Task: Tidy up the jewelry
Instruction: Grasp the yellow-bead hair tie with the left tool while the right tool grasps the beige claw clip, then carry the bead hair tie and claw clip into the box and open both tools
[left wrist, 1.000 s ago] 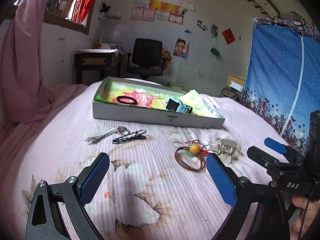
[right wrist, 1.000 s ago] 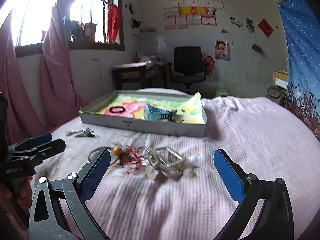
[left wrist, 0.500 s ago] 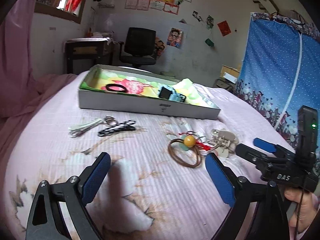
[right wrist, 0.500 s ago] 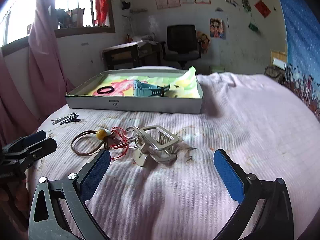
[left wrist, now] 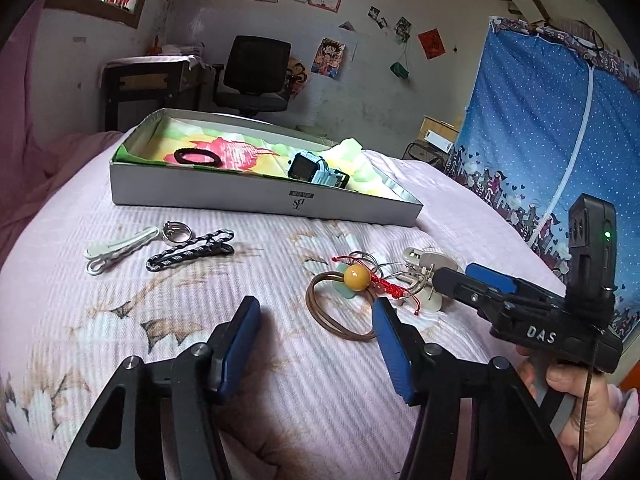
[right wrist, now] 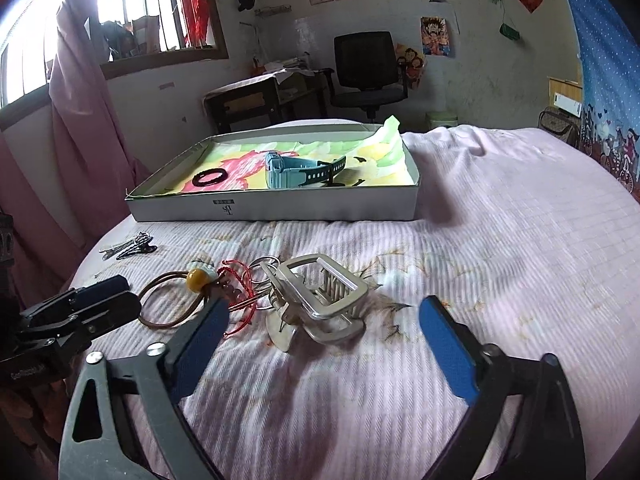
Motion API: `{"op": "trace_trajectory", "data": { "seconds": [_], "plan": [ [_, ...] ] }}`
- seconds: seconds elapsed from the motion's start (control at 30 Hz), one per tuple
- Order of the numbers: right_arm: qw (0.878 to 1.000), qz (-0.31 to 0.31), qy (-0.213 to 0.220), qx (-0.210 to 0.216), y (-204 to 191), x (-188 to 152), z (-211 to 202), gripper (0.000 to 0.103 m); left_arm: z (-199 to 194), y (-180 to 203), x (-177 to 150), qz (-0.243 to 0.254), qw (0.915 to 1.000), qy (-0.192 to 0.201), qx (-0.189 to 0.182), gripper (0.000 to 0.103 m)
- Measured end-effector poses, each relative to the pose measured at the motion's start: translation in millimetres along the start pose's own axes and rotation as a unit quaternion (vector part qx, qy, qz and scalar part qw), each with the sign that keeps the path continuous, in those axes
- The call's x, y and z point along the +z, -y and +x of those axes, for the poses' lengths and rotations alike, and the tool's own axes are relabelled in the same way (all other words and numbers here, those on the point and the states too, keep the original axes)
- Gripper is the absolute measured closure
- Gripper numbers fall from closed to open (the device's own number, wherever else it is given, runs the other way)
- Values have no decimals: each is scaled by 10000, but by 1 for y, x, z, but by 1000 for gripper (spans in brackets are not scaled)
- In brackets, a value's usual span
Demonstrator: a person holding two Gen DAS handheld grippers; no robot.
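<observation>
A shallow grey box (left wrist: pixel 256 200) (right wrist: pixel 280 209) on the pink bedspread holds a black hair ring (left wrist: pixel 197 157) (right wrist: pixel 209 178) and a light blue watch (left wrist: pixel 316 170) (right wrist: pixel 296 170). In front of it lie a brown hair tie with a yellow bead (left wrist: pixel 356 277) (right wrist: pixel 196 279), a red cord, key rings and a silver claw clip (right wrist: pixel 320 300) (left wrist: pixel 424 264). My left gripper (left wrist: pixel 316 322) is open and empty just before the hair tie. My right gripper (right wrist: pixel 322 318) is open and empty, with the claw clip between its fingers.
Further left lie a white hair clip (left wrist: pixel 116 246), a small ring (left wrist: pixel 176 232) and a black-and-white clip (left wrist: pixel 192 250). An office chair (right wrist: pixel 366 70), a desk (right wrist: pixel 264 98), a pink curtain (right wrist: pixel 80 128) and a blue fabric wardrobe (left wrist: pixel 560 152) stand around the bed.
Both grippers have moved forward toward the pile. The left gripper's jaws have narrowed. The right gripper now straddles the claw clip.
</observation>
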State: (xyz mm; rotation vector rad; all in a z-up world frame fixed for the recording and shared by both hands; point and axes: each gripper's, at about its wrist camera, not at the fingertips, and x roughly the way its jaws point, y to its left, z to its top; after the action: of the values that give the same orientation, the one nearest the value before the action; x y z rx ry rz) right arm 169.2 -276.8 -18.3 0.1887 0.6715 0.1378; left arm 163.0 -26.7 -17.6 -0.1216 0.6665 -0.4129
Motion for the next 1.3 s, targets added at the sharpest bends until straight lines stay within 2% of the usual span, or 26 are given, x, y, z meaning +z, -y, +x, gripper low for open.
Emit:
{"op": "trace_trajectory", "data": {
  "seconds": [0.33,0.43,0.57,0.67,0.83,1.07,1.3],
  "plan": [
    [9989,432,-78,175,11,3,16,35,12,-4,0,-63,9998,-197,-53,71],
    [9988,429,-87,209,11,2,18,41,13,-5,0,-101,9996,-234,-92,79],
    [9993,289,-100,234,4,3,21,50,15,-4,-1,-79,9995,-285,-72,94],
    [9994,244,-83,241,1,3,21,55,15,-2,-2,-43,9996,-261,-44,99],
    [9992,295,-33,282,2,4,18,55,9,0,-3,43,9999,-86,28,100],
    [9980,465,364,231,13,3,-3,55,-9,2,-2,83,9994,320,-136,100],
    [9976,464,489,175,18,5,-11,55,-23,11,-1,191,9978,602,-194,100]
  ]
}}
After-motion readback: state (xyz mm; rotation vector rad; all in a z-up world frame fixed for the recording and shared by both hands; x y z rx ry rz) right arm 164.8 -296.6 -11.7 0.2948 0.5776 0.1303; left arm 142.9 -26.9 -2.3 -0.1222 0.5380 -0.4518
